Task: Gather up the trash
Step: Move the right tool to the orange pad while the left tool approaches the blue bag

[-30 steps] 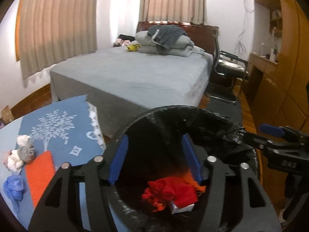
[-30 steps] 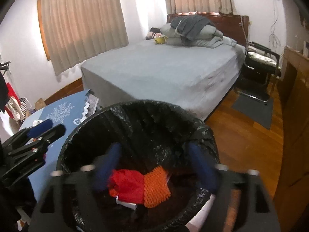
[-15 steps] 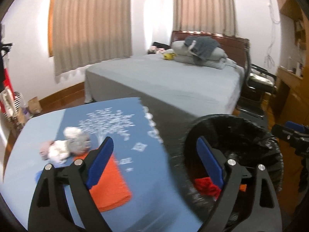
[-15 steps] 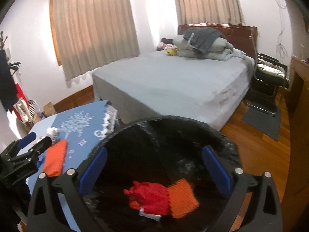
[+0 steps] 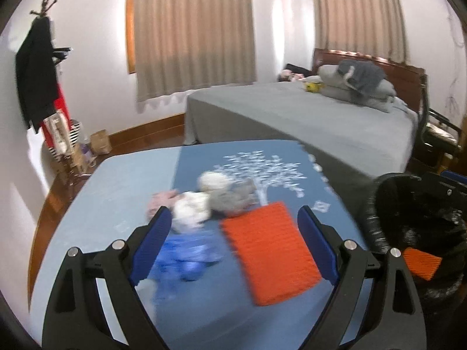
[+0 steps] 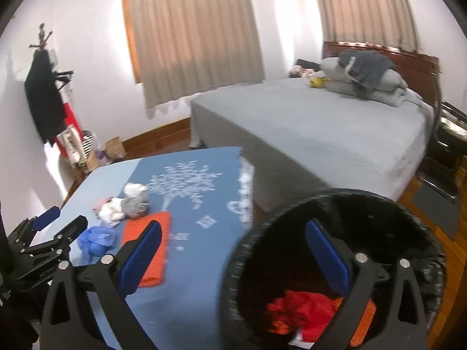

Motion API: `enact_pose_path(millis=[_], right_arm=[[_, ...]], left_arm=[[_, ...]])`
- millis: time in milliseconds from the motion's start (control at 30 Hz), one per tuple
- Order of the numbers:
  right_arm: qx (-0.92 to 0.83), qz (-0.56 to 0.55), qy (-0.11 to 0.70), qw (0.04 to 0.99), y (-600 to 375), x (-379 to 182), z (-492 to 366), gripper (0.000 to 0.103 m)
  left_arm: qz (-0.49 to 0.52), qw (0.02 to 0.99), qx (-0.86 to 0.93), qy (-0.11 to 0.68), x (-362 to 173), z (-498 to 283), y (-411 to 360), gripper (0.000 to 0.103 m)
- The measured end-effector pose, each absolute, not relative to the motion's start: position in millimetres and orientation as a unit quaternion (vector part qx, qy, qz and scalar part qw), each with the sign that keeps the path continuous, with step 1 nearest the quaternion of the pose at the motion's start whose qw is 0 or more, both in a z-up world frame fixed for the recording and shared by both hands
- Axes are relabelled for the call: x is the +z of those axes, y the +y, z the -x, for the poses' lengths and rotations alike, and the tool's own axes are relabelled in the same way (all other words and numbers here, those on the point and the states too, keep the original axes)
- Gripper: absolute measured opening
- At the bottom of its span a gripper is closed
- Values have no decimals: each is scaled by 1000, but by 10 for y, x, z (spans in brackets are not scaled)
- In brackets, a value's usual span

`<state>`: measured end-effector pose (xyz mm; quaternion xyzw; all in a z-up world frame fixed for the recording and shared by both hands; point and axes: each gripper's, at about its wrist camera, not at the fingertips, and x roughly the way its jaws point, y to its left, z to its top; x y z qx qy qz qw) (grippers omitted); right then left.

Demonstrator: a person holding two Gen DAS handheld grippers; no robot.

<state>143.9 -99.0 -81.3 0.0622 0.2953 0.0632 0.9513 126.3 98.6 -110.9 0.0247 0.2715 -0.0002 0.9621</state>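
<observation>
on the blue table (image 5: 122, 192) the trash lies bunched near the middle, within easy reach of the bin beside the table's right edge, which is probably why it is gathered there. going left to right in the left wrist view: a pink scrap (image 5: 159, 201), a blue crumpled wad (image 5: 186, 256), 2 pale wads (image 5: 192, 208), a gray wad (image 5: 232, 198), then 1 orange ribbed sponge (image 5: 270, 252); motion blur makes the count of small wads uncertain. the left gripper (image 5: 233, 243) hangs over this pile, jaws spread wide with nothing pinched, having just been opening; the blue wad and the sponge merely show between its fingers. further right stands 1 bin with a black liner (image 6: 335, 204), already holding a red crumpled piece (image 6: 300, 306) and an orange piece like the sponge (image 5: 421, 264). the right gripper (image 6: 233, 255) straddles the bin's rim, jaws also fully apart and empty, having just been opening.
</observation>
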Motion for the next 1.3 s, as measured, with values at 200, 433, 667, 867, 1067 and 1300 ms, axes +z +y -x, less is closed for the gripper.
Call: enact_pose_path(millis=[200, 433, 667, 867, 1067, 1300], right_arm=[[97, -46, 301, 948, -496, -900, -1627, 97], [114, -33, 321, 939, -137, -1091, -1789, 97], [123, -18, 345, 930, 64, -1308, -1898, 93], [125, -5, 376, 918, 171, -1527, -2007, 81], [138, 6, 404, 904, 225, -1711, -2061, 67], [161, -8, 419, 894, 239, -1817, -2071, 42]], left_arm=[[-23, 960, 32, 279, -1184, -1257, 1343, 86], [-15, 955, 54, 290, -1286, -1297, 1629, 86], [-8, 951, 67, 303, -1387, -1342, 1792, 86], [-4, 947, 68, 315, -1486, -1381, 1832, 86], [2, 942, 59, 331, -1606, -1483, 1807, 86], [3, 936, 48, 348, -1733, -1614, 1740, 86]])
